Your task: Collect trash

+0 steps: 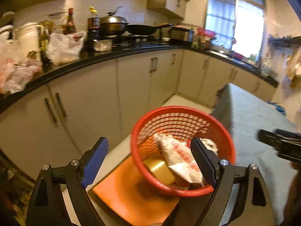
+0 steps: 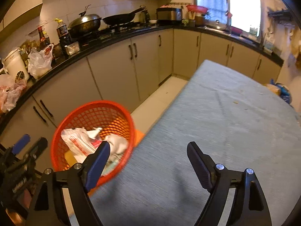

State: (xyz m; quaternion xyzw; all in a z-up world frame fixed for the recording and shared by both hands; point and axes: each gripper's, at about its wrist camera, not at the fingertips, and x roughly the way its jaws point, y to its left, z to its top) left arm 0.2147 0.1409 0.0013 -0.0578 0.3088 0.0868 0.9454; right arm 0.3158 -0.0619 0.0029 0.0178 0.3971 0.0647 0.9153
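A red mesh basket (image 1: 180, 113) stands on an orange stool (image 1: 124, 194) beside the table. It holds a white and red wrapper (image 1: 180, 156), a yellow block (image 1: 160, 169) and crumpled white trash (image 1: 208, 143). My left gripper (image 1: 149, 158) is open and empty, just in front of the basket. The basket (image 2: 79, 116) also shows in the right wrist view with the wrapper (image 2: 79, 143) inside. My right gripper (image 2: 148, 154) is open and empty above the table's near edge, right of the basket. The left gripper (image 2: 28, 143) shows at the far left there.
A table with a blue-grey cloth (image 2: 235, 122) fills the right side. A black kitchen counter (image 2: 112, 39) runs along the cabinets, with woks, bottles and plastic bags (image 2: 39, 60). A blue and yellow bag (image 2: 282, 90) lies at the table's far right.
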